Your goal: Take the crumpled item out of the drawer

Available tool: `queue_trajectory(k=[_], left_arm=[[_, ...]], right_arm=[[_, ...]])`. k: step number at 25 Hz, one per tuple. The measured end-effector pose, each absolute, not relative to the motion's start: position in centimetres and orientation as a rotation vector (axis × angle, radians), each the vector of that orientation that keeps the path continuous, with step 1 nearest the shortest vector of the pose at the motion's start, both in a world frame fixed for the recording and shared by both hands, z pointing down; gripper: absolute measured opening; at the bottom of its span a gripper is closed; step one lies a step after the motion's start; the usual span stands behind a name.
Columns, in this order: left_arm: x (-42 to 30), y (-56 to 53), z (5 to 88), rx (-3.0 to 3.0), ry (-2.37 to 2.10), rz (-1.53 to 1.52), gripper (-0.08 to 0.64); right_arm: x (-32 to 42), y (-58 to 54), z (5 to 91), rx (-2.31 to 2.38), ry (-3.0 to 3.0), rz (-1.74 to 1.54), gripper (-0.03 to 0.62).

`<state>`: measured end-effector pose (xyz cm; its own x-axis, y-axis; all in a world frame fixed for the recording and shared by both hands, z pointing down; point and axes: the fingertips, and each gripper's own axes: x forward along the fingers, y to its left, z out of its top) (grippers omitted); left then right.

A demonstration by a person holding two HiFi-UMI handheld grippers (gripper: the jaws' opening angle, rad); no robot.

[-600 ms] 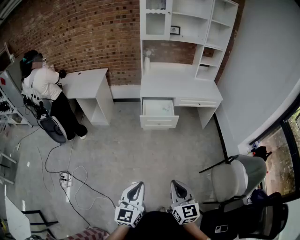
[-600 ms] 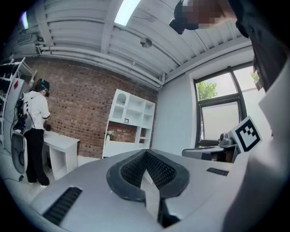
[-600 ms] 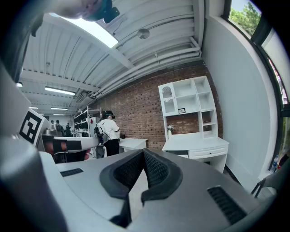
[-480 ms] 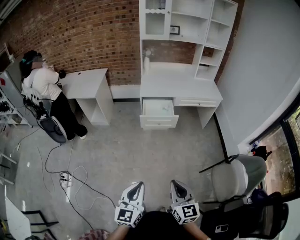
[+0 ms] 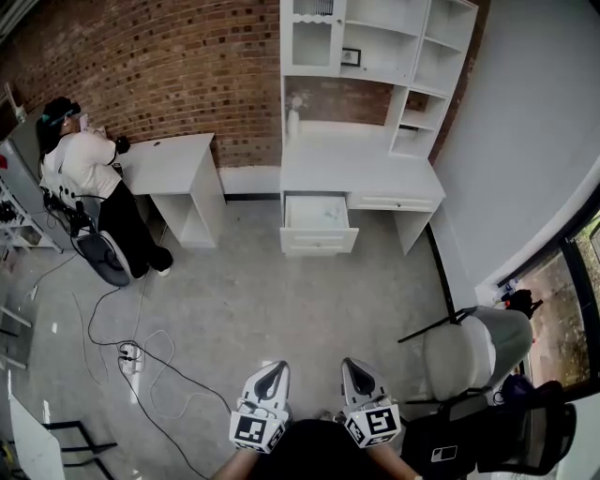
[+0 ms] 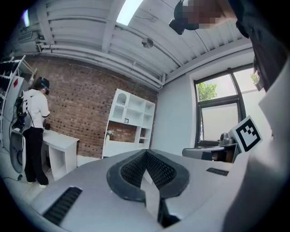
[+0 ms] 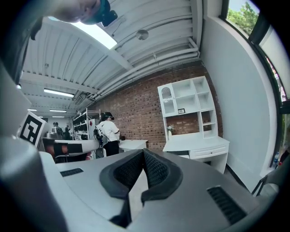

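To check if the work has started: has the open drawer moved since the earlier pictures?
No. The drawer stands pulled out from the white desk just as far as before.

No readable text, label, brand, number or sign in any view

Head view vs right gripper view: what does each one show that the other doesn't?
Head view only: a look down into the open drawer, and the floor cables with a power strip.
Right gripper view only: the ceiling light, a window and a far shelving rack.
Both: the brick wall, the white hutch desk, a person in a white top and the right gripper. Its own view shows its jaws shut and empty.
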<state>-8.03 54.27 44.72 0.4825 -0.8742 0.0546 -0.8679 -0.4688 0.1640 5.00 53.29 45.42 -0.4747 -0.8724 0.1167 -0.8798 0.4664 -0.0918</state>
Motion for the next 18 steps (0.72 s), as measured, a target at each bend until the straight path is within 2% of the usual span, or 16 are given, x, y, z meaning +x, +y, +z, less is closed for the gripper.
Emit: queue_trajectory(k=[18], left_arm=[[-13.1, 46.4, 47.8, 2.531, -1.453, -0.059, 0.025]], right_arm=[[0.5, 45.2, 47.9, 1.624, -2.582, 0.242, 0.014]])
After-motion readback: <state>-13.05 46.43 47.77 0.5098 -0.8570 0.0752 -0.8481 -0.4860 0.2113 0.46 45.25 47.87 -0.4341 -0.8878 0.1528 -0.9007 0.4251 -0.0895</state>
